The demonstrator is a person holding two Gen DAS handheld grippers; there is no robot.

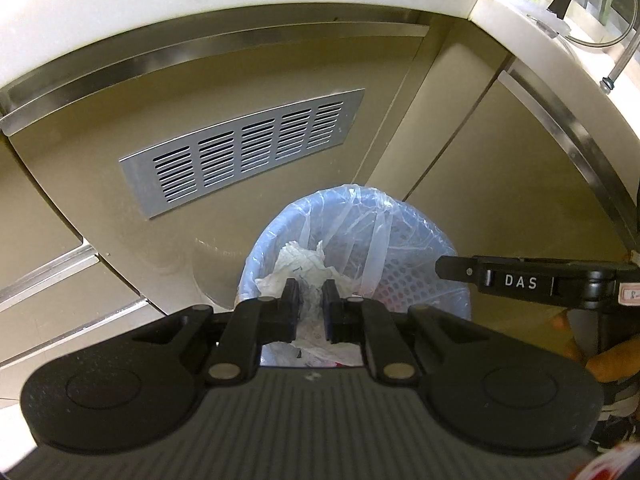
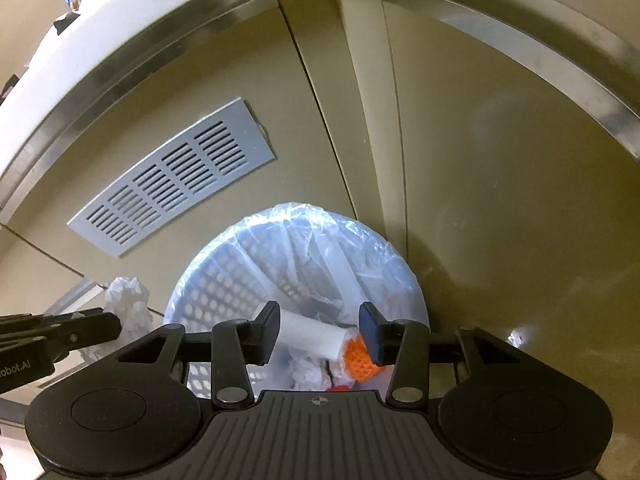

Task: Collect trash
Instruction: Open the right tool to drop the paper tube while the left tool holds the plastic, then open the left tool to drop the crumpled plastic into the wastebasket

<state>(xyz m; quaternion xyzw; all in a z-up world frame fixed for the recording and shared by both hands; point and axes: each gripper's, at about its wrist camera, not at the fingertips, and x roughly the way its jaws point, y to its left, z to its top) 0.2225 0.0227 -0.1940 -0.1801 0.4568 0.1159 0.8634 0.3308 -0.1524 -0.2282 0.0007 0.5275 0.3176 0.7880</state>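
Right wrist view: my right tool [image 2: 319, 332] stood released over the bin [image 2: 208, 288], a white tube [image 2: 310, 334] lying crosswise between its jaws; left tool [image 1: 311, 300] clenched crumpled paper [image 1: 304, 266].

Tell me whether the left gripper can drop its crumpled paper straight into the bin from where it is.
Probably yes. The left gripper, shut on the crumpled paper, hangs over the lined bin's open mouth. The right gripper is off to one side, so nothing blocks the fall.
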